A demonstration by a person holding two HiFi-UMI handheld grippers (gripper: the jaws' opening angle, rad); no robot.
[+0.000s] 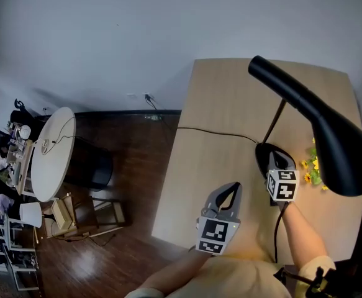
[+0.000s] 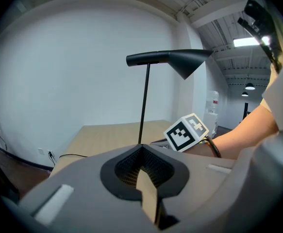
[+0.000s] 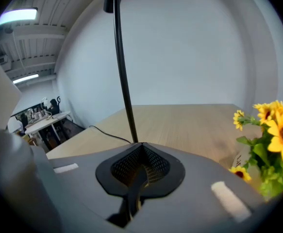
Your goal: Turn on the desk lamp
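Head view, desk lamp (image 1: 330,135): black, standing on the right half of the table (image 1: 230,92), with its shade reaching toward the near right. No glow shows.
Head view, lamp base (image 1: 261,157): round and dark. A cord (image 1: 218,133) runs left from it, and sunflowers (image 1: 313,169) lie just to its right.
Head view, right hand-held gripper (image 1: 280,158): its tips are over the base by the foot of the stem. I cannot tell whether they touch it.
Head view, left hand-held gripper (image 1: 233,188): near and left of the base, apart from the lamp.
Left gripper view, jaws: pressed together with nothing between them. The lamp stands farther off to the right.
Right gripper view, jaws: together and empty, aimed at the foot of the stem (image 3: 122,72).
Right gripper view, switch: I can make none out.
Step in hand: probably reaching for a switch on the base.
Doing it well: use the closed tips as one blunt finger and press straight down, so the base neither slides nor tips. Steer clear of the sunflowers. The left gripper could steady the base.
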